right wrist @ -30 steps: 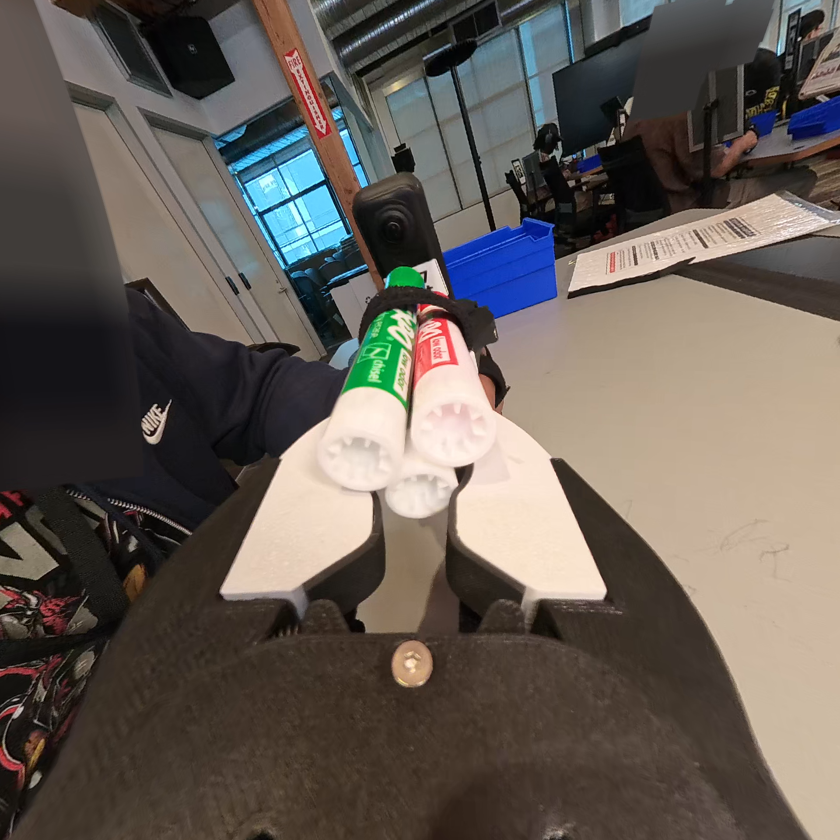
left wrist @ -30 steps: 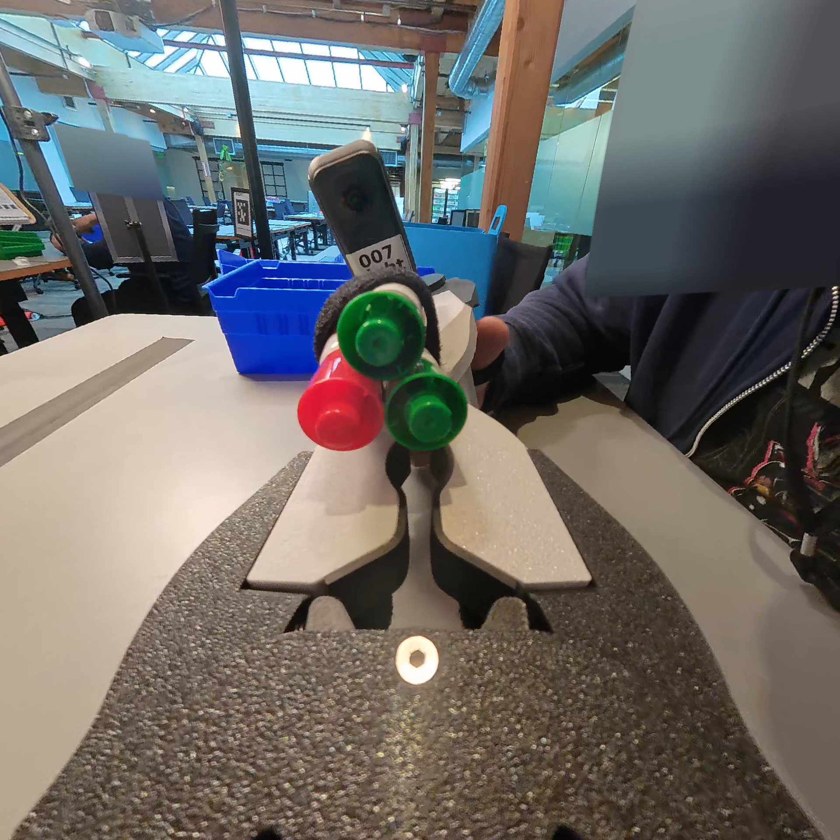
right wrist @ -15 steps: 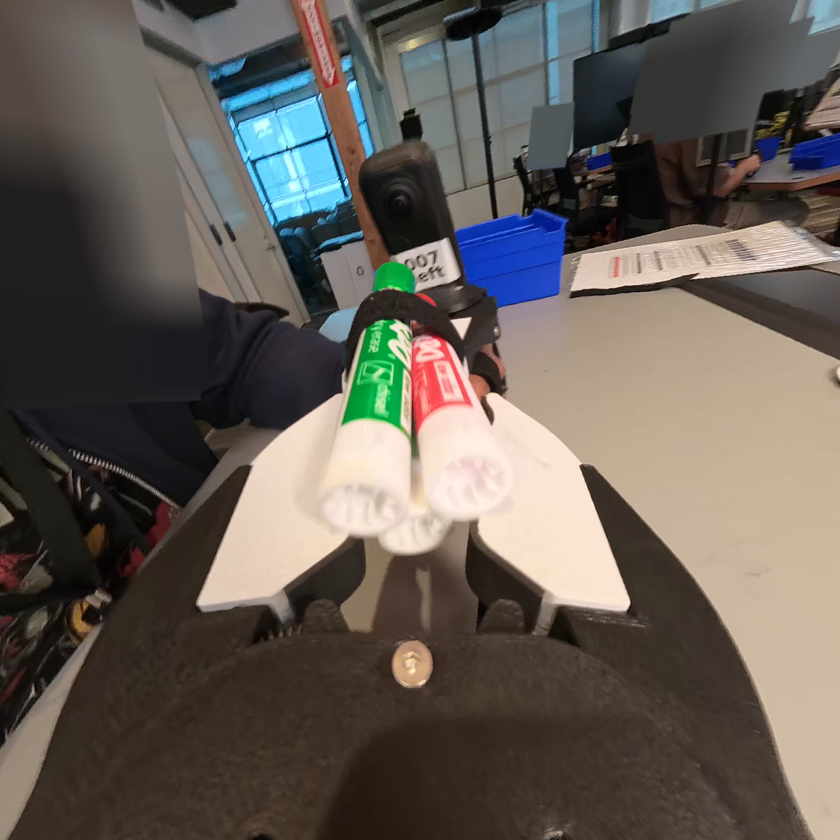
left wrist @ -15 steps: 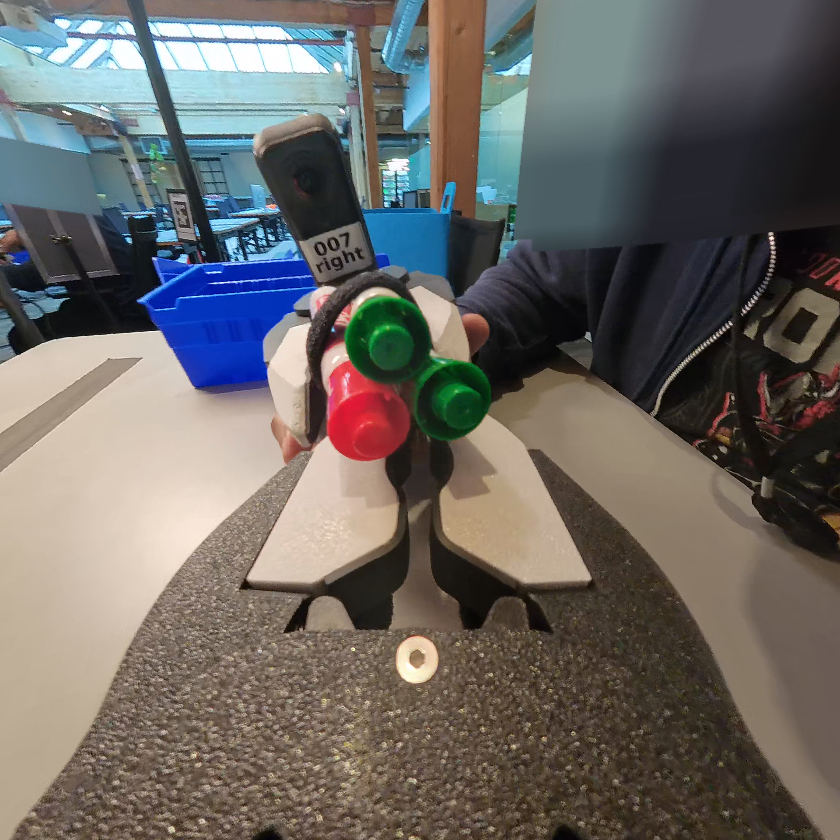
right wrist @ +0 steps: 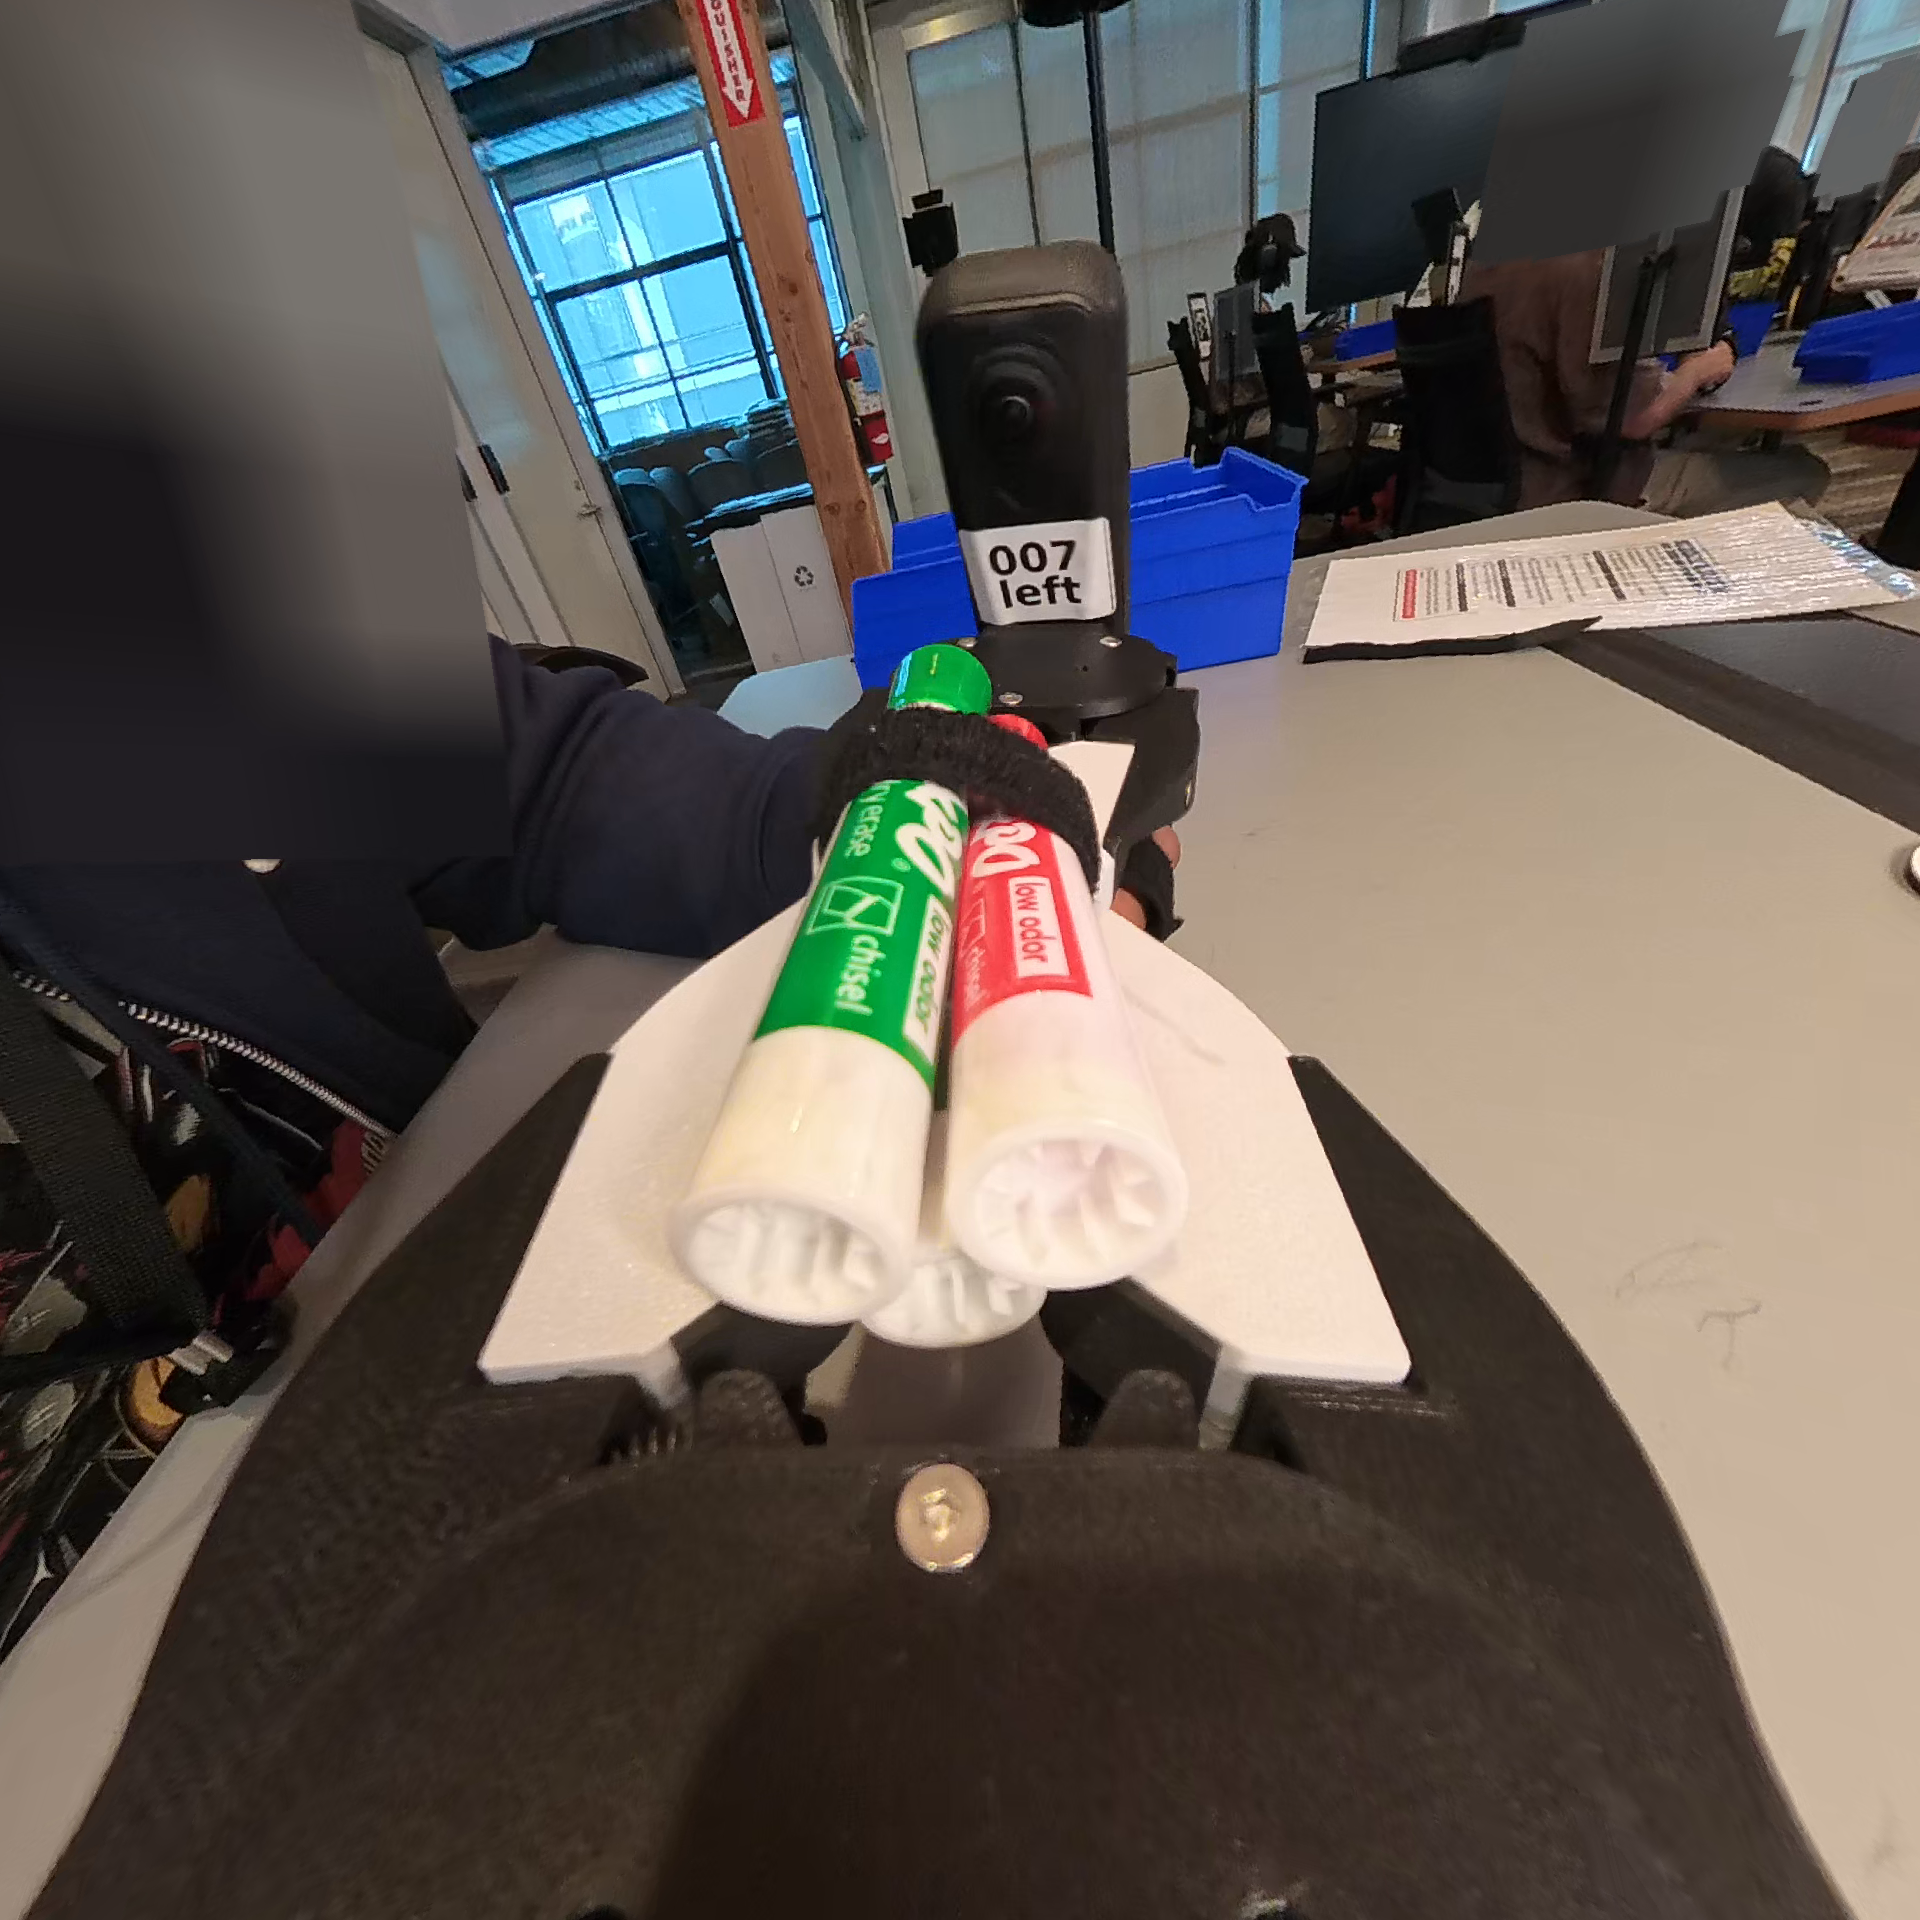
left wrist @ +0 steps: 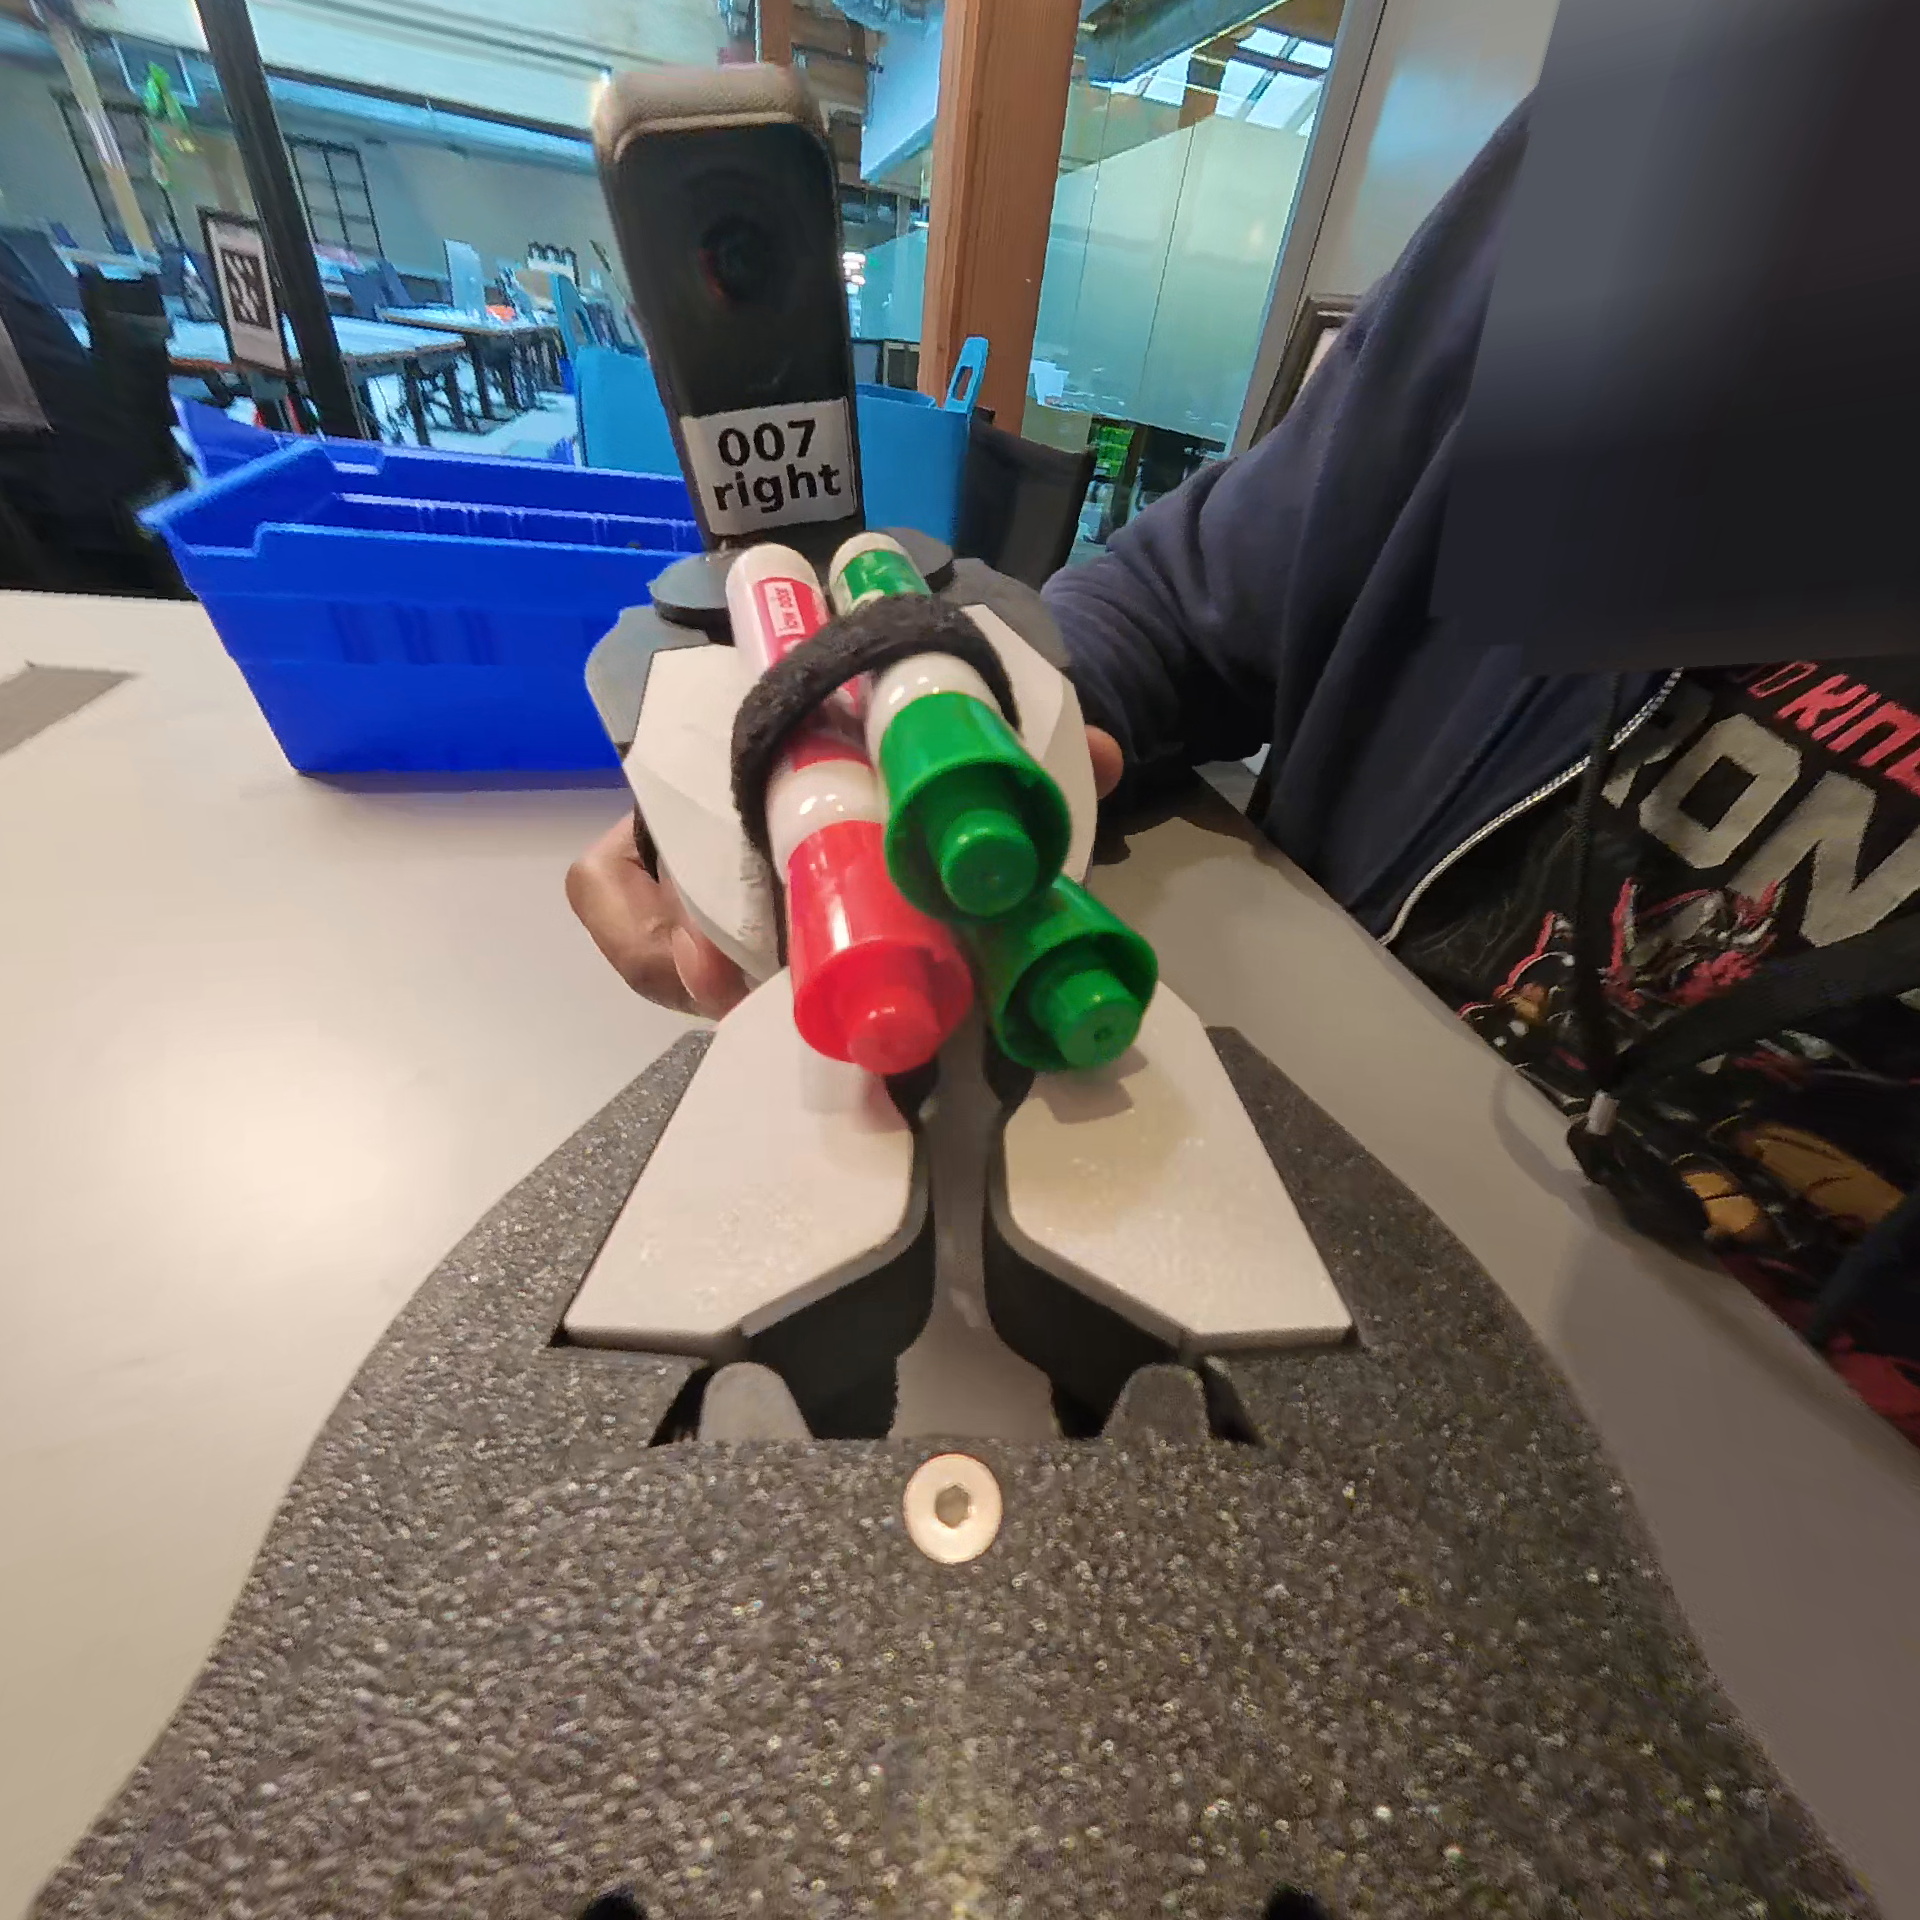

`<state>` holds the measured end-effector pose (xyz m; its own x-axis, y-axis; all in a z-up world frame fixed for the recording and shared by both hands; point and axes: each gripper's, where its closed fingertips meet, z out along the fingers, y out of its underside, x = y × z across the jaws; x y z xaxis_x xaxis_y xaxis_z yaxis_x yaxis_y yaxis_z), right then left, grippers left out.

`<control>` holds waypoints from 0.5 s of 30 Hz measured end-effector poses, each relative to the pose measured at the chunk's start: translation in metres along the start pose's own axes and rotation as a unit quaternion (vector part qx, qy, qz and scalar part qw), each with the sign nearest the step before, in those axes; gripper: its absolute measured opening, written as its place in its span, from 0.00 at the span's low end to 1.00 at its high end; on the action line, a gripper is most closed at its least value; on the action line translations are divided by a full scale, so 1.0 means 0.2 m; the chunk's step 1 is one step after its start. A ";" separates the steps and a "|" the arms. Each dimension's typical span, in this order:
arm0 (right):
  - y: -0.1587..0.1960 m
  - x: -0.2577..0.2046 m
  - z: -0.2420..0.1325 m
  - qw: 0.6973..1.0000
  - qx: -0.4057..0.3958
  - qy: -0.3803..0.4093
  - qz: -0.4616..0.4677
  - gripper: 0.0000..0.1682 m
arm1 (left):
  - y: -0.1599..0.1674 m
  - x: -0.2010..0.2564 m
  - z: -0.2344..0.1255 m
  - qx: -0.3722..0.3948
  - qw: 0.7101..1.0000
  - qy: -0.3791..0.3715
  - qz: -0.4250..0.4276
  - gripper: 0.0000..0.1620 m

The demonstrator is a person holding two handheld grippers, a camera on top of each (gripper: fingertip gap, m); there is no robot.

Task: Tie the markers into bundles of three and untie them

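Three markers, two green and one red, are bound by a black band (left wrist: 831, 675) into one bundle (left wrist: 914, 914). My left gripper (left wrist: 961, 1070) is shut under the cap end, with the red cap (left wrist: 873, 987) and green caps (left wrist: 977, 831) resting over its tips. My right gripper (right wrist: 966, 914) is shut on the lowest marker (right wrist: 945, 1314) at the butt end of the bundle (right wrist: 935, 1039). Each gripper shows in the other's view, the right one (left wrist: 862, 821) and the left one (right wrist: 1039, 790). The bundle is held above the grey table (left wrist: 260, 987).
A blue bin (left wrist: 436, 623) stands on the table behind the grippers; it also shows in the right wrist view (right wrist: 1205, 561). A printed sheet (right wrist: 1590, 571) lies at the far right. The person's dark sleeve (left wrist: 1299, 623) and torso are close on one side. The grippers are tip to tip, or close to it.
Both grippers keep hold of the bundle. The two grippers now look closer to each other, and the bundle is tilted so more of its barrels and the band show.
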<state>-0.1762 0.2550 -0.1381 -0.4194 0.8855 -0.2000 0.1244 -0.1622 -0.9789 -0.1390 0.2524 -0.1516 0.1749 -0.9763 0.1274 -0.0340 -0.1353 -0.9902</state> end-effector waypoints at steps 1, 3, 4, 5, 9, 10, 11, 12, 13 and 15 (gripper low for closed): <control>0.00 0.00 0.00 1.000 0.003 0.002 -0.001 0.23 | 0.01 0.00 0.00 -0.003 1.000 0.003 -0.016 0.02; 0.00 0.00 0.00 1.000 0.011 0.004 -0.011 0.23 | 0.01 0.01 0.00 -0.007 0.999 0.014 -0.050 0.02; -0.01 0.00 0.00 1.000 0.014 0.005 -0.012 0.23 | 0.00 0.00 0.00 -0.008 0.999 0.010 -0.052 0.02; -0.01 0.00 -0.01 1.000 0.014 0.003 -0.008 0.22 | 0.00 0.00 0.01 -0.011 0.999 0.001 -0.045 0.02; 0.00 0.00 -0.01 1.000 0.013 0.005 -0.014 0.22 | 0.02 0.00 0.00 -0.023 0.999 -0.012 -0.044 0.02; 0.01 0.00 -0.01 1.000 0.010 0.007 -0.014 0.22 | 0.02 0.00 0.00 -0.023 0.999 -0.013 -0.044 0.02; 0.01 0.00 -0.01 1.000 0.009 0.007 -0.013 0.22 | 0.02 0.00 0.00 -0.023 0.999 -0.014 -0.041 0.02; 0.02 0.00 0.00 1.000 0.006 0.005 -0.012 0.22 | 0.03 0.00 0.00 -0.024 0.999 -0.014 -0.035 0.02; 0.02 -0.01 0.00 1.000 0.004 0.003 -0.010 0.22 | 0.03 0.01 0.00 -0.025 0.999 -0.014 -0.024 0.02; 0.03 -0.02 -0.01 1.000 -0.001 -0.003 -0.009 0.22 | 0.04 0.01 0.00 -0.032 0.999 -0.022 0.014 0.02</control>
<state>-0.1731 0.2516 -0.1442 -0.4268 0.8859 -0.1817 0.1174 -0.1449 -0.9825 -0.1396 0.2485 -0.1595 0.2156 -0.9717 0.0964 -0.1015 -0.1205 -0.9875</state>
